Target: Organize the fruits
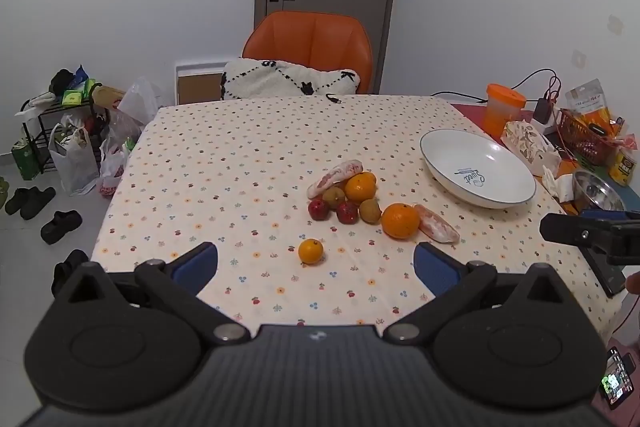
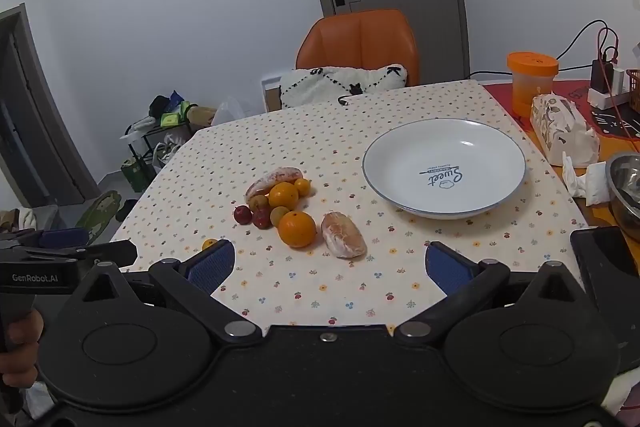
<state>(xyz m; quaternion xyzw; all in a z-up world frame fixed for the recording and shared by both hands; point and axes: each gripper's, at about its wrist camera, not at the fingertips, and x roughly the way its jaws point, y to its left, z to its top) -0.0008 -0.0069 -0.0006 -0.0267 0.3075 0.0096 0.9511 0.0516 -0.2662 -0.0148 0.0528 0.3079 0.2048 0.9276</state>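
From my left wrist, my left fingers (image 1: 316, 263) are spread apart and empty above the surface (image 1: 240, 155), a small orange (image 1: 311, 251) between them; the fruit pile (image 1: 352, 199) lies farther off.

From my right wrist, my right fingers (image 2: 326, 265) are apart too, empty, with the white plate (image 2: 400, 143) far right.

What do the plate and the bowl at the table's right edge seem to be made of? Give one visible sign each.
Plate: likely glazed ceramic, glossy white with highlights, a thin blue rim and printed lettering.
Bowl: probably stainless steel, with a grey mirror-like sheen; only part shows.
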